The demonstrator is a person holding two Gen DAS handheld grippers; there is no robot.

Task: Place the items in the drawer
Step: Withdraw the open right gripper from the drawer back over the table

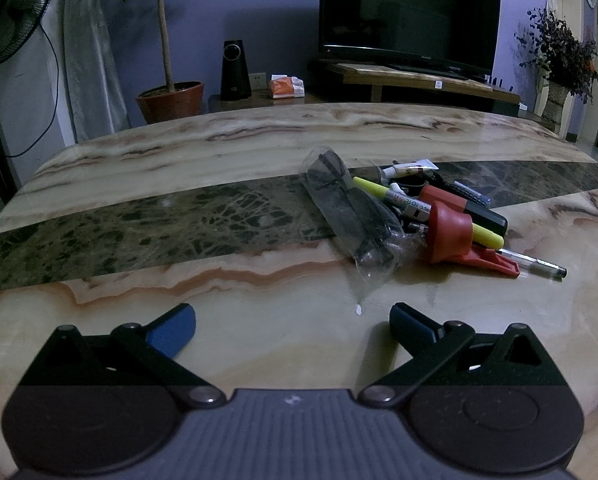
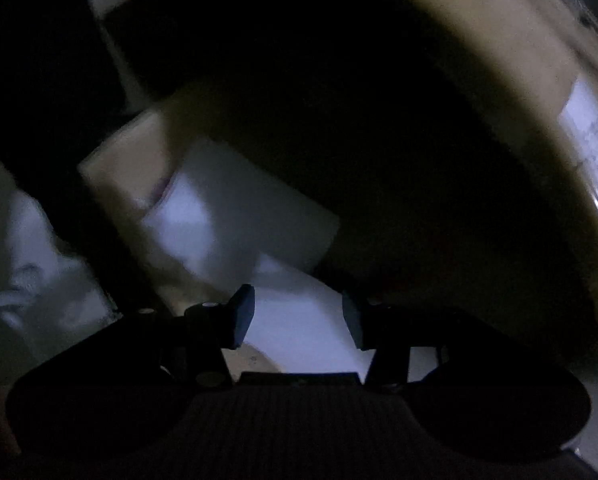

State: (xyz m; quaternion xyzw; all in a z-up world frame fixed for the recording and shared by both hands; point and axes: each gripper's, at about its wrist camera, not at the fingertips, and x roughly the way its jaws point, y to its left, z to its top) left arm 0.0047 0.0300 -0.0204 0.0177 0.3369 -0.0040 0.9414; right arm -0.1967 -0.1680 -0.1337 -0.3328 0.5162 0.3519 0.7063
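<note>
In the left wrist view a heap of small items lies on the marble table (image 1: 179,168): a clear plastic bag (image 1: 347,212) with dark contents, yellow markers (image 1: 383,193), a red plastic piece (image 1: 451,232), a clear pen (image 1: 539,266), a black case (image 1: 485,216) and a white tube (image 1: 413,168). My left gripper (image 1: 293,320) stands open just short of the heap, nothing between its blue pads. The right wrist view is dark and blurred. My right gripper (image 2: 297,320) points steeply down, jaws apart, and a white flat item (image 2: 299,320) shows in the gap; no pad is seen pressing on it.
Around the right gripper lie a white box (image 2: 235,216), a beige carton (image 2: 127,160) and a pale curved wall (image 2: 499,40) with a label (image 2: 591,132). Beyond the table stand a television (image 1: 409,8), a potted plant (image 1: 171,100), a fan (image 1: 15,0) and a speaker (image 1: 235,72).
</note>
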